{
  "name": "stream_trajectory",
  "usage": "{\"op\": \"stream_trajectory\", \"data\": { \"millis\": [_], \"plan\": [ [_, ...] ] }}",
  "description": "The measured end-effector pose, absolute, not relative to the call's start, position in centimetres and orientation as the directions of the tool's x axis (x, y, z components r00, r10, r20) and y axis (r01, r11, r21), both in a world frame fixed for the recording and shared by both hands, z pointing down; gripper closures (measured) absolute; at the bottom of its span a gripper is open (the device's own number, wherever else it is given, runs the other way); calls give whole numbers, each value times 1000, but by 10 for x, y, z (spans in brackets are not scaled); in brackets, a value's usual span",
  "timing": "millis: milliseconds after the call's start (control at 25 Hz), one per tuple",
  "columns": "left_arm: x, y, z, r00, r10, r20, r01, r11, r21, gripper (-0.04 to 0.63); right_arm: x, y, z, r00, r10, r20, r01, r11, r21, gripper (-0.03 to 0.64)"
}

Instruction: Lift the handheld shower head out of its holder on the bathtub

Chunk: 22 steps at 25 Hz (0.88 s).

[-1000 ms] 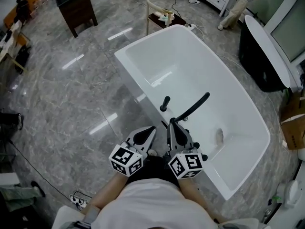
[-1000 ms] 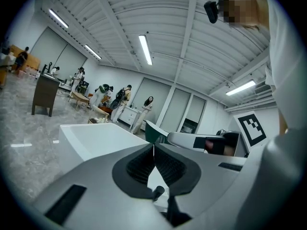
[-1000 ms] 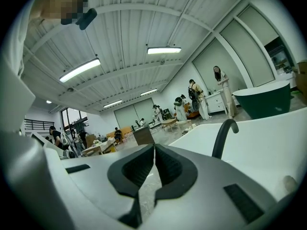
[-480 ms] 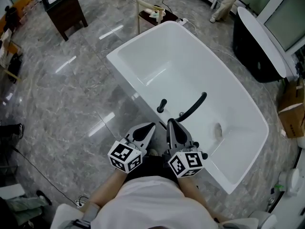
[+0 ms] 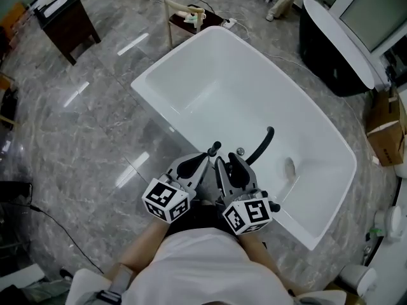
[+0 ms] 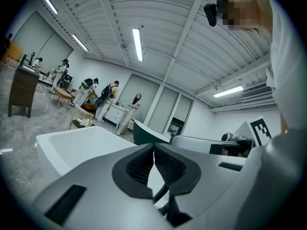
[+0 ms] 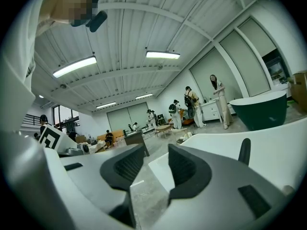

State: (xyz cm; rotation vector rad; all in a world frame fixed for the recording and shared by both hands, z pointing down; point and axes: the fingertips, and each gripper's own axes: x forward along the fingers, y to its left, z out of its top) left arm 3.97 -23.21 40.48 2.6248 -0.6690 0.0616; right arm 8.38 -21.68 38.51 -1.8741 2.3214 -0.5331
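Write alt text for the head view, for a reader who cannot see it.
Seen from above, a person holds the left gripper and right gripper at the near rim of a white bathtub, where a short upright black fitting and a long curved one stand. The left jaws are together; the right jaws, empty, have just been opening.
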Motion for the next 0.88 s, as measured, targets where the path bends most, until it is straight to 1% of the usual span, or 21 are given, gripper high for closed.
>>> {"op": "stream_trajectory", "data": {
  "millis": [40, 80, 120, 280, 880],
  "plan": [
    [40, -236, 406, 885, -443, 146, -462, -792, 399, 583, 84, -221, 387, -222, -965, 140, -928, 165, -334, 441],
    [39, -240, 408, 885, -442, 147, -462, -790, 403, 583, 86, -225, 388, -206, -967, 149, -933, 148, -327, 415],
    [38, -245, 409, 884, -444, 147, -463, -787, 408, 583, 89, -229, 389, -184, -970, 158, -940, 127, -315, 406],
    [35, -260, 416, 882, -445, 156, -467, -779, 418, 583, 95, -242, 394, -125, -972, 198, -958, 66, -280, 407],
    [44, -290, 462, 876, -424, 229, -481, -754, 446, 583, 92, -278, 446, -103, -944, 314, -972, 29, -232, 407]
  ]
}}
